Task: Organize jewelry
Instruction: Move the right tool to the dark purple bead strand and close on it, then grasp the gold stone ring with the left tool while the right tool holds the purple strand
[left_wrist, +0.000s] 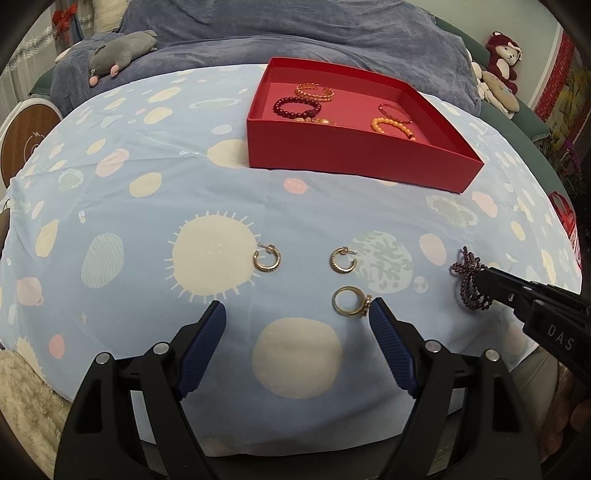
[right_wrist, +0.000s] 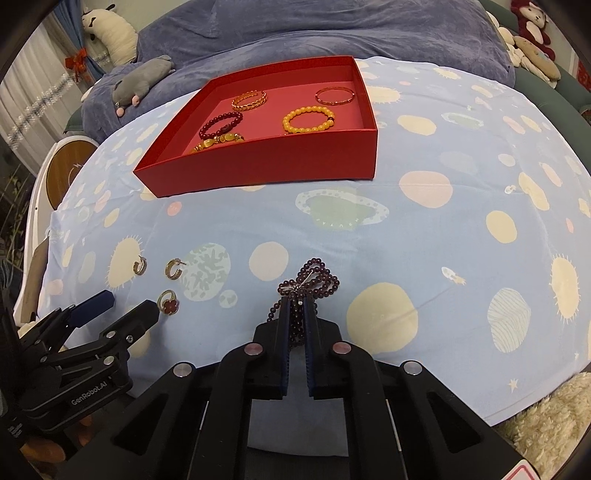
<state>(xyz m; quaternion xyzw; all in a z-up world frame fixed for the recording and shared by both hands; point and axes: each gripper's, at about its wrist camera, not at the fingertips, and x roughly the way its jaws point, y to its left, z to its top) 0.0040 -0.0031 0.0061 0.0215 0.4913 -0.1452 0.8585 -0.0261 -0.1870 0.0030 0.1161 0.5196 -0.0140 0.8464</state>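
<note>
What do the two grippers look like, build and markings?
Both are black linkage frames with silver pivot pins and blue ribbed pads on the jaws. The left gripper carries white "GenRobot.AI" lettering; the right gripper shows white "DAS". No cables or sleeves visible.

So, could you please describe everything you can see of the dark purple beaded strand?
The dark purple beaded strand is made of small, glossy garnet-coloured round beads, looped several times into a bunch. The right gripper is shut on its lower loops, while its upper loops fan out over the blue patterned sheet, outside the red box.
</note>
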